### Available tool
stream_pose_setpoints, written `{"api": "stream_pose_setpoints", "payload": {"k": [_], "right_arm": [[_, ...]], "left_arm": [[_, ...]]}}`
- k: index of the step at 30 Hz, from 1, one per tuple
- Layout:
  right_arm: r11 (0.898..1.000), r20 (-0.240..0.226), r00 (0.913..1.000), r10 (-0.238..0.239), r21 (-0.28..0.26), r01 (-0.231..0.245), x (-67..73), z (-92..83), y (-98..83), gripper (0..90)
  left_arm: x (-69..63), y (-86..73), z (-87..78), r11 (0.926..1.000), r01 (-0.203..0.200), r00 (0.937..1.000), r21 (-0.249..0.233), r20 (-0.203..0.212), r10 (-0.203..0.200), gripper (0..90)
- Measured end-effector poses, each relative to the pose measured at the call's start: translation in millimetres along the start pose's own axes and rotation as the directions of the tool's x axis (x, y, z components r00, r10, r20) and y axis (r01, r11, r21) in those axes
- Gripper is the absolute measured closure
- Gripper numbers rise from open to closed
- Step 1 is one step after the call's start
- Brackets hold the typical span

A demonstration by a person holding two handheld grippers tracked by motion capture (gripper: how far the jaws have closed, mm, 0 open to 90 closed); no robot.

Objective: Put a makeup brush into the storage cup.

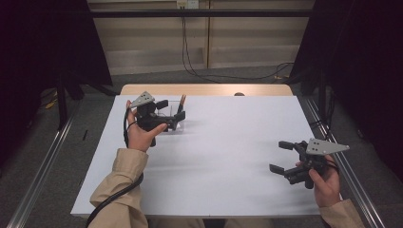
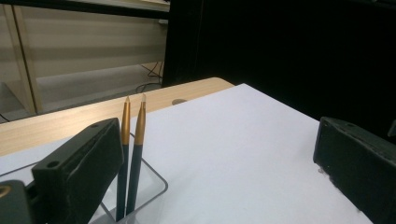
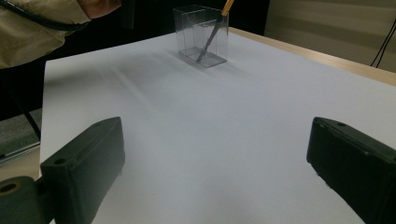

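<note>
The clear box (image 1: pixel 174 119) sits at the bench's (image 1: pixel 223 156) far left corner, two pens (image 2: pixel 132 158) leaning upright inside it, tips up, handy for pinching from above. The left tool (image 1: pixel 167 111) hovers right at the box, jaws wide apart, one beside the pens. The right tool (image 1: pixel 280 156), also agape and empty, waits well away from the box. Its view shows the whole box (image 3: pixel 201 35); the left tool's view separates the two pens.

Two gold-tipped dark pens (image 2: pixel 132 154) lean inside a clear box (image 3: pixel 201 35).
</note>
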State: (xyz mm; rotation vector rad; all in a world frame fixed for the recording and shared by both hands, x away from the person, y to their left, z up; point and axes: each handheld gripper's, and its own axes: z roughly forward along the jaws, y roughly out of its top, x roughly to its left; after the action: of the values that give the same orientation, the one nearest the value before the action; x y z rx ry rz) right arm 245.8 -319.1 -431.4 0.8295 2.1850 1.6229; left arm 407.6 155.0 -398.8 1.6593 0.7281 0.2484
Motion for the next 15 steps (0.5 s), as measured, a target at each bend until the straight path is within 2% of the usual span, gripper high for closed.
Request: {"api": "stream_pose_setpoints", "payload": {"k": [8,15], "right_arm": [[1.0,-0.001,1.0,-0.001,0.002,0.001,0.6,0.8,0.0,3.5],[1.0,-0.001,1.0,-0.004,0.004,0.004,0.9,1.1,0.2,3.5]], "left_arm": [[-3.9,-1.8,-9.4,0.9998,-0.016,0.9998,-0.009,0.008,0.016,1.5],[-5.9,-7.4,-16.4,0.9999,-0.005,0.9998,-0.014,0.018,0.005,1.5]]}}
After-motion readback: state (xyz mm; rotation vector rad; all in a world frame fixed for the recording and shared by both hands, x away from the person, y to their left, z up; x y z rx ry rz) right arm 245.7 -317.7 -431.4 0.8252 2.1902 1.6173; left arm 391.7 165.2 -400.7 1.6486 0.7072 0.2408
